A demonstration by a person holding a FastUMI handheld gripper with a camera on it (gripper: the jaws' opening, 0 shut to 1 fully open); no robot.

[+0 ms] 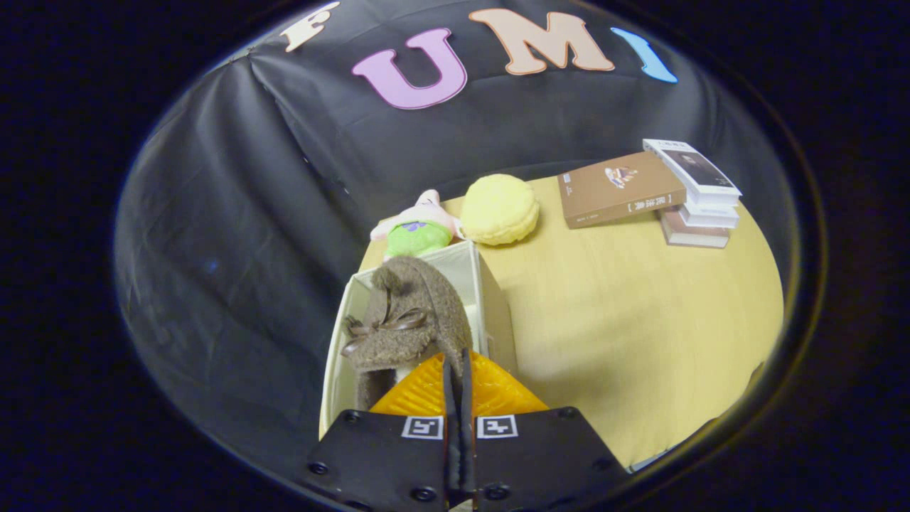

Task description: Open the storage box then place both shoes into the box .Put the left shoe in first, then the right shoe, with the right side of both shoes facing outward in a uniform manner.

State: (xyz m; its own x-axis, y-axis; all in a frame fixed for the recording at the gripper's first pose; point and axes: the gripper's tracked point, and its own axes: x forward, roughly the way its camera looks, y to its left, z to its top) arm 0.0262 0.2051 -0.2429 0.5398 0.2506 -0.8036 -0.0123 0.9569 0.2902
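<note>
While closed jaws grip it, brown shoe (409,320) hangs inside storage box (490,299).

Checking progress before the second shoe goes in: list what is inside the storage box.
A brown fuzzy shoe with a bow fills the open white storage box, held by the closed hand-held gripper. It hides the box floor, so anything under it cannot be seen.

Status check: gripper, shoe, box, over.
Gripper fingers pinched on fuzzy brown shoe. Shoe held over open storage box. Plush toy beyond box, nothing blocking.
</note>
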